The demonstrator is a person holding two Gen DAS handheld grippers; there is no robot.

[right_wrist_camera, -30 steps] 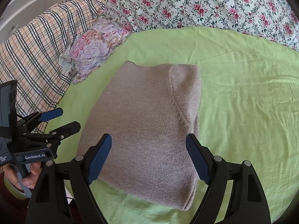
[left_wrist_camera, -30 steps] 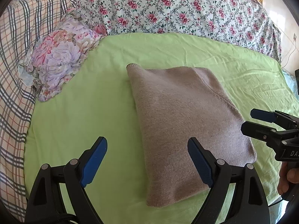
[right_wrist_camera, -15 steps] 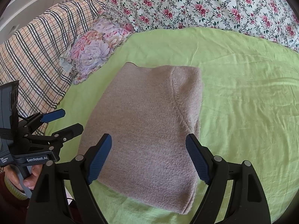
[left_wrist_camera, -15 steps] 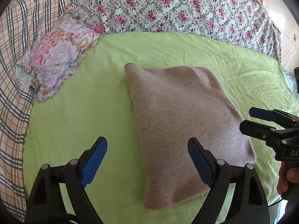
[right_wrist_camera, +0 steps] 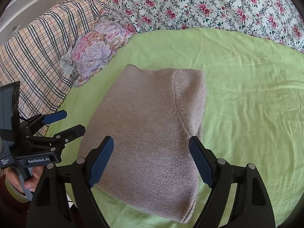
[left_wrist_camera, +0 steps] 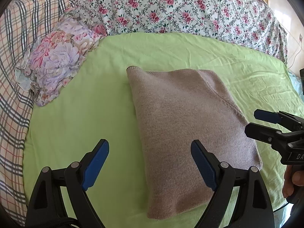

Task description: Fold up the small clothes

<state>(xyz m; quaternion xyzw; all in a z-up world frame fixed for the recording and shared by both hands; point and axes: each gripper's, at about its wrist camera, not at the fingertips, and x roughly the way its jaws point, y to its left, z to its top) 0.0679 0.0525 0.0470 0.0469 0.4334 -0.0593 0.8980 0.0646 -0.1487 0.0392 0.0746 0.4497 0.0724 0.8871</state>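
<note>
One folded beige knit sweater (left_wrist_camera: 188,133), lying flat mid-bed on the green sheet (left_wrist_camera: 76,125). Two tools: left tool (left_wrist_camera: 150,163) and right tool (right_wrist_camera: 152,155), both spread wide and empty, hovering over the sweater's near edge. One frilled floral pillow (left_wrist_camera: 57,58) just off its far-left corner. Plaid bedding (right_wrist_camera: 38,57) left, one rose-print duvet (left_wrist_camera: 171,9) along the back.

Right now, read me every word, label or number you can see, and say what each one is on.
"GenRobot.AI": white print on the black body of the left tongs, seen from the right wrist.
"DA", cut off by the picture's edge: on the right tongs, seen from the left wrist.
Small white label at the right-wrist view's left edge: too small to read.
</note>
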